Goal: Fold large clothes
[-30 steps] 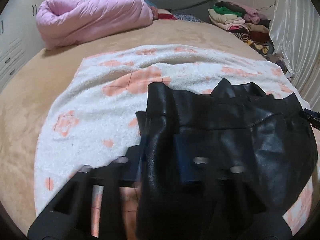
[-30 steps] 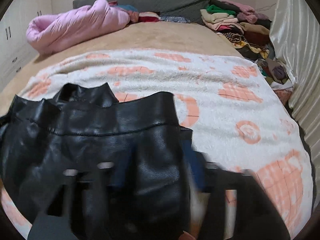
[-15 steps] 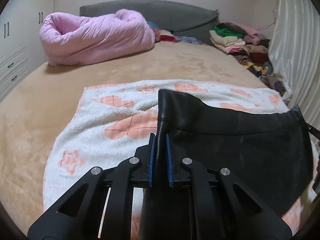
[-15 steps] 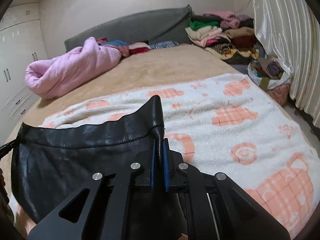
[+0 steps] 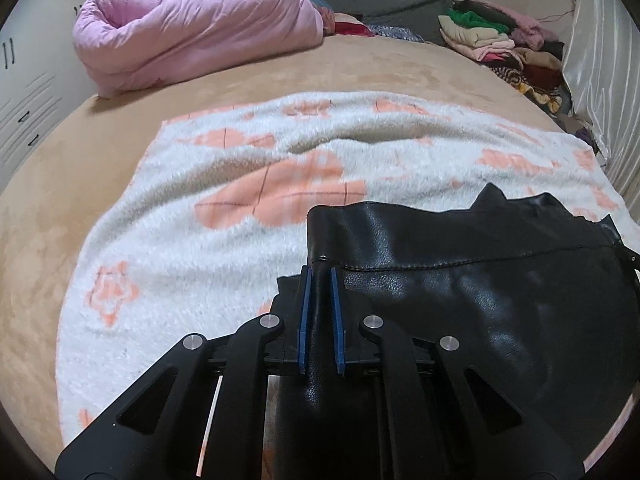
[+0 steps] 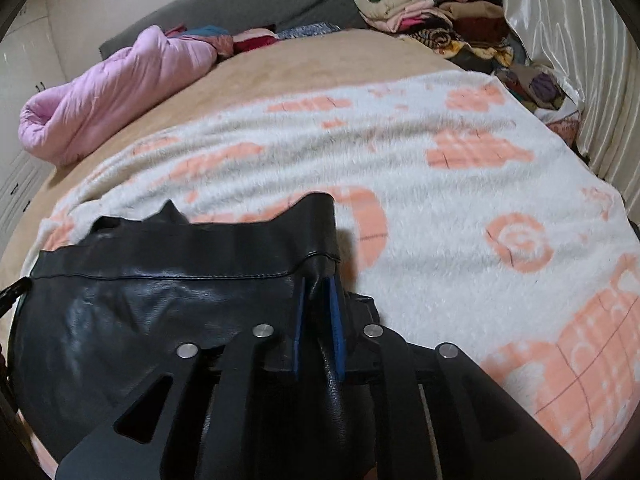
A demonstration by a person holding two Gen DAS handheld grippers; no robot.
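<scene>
Broadly, a tan bed [image 5: 360,68] fills both views, with a white blanket with peach patterns [image 5: 180,248] spread over it, a rolled pink duvet [image 5: 192,40] at about ten o'clock and a pile of folded clothes [image 5: 500,48] at about one o'clock. On the blanket, toward six o'clock, lies the black leather garment [image 5: 480,288]. The left gripper [image 5: 319,276] is closed on its left corner, the right gripper [image 6: 318,284] likewise clamped on its right corner, blue pads [image 6: 338,328] pressing leather.
</scene>
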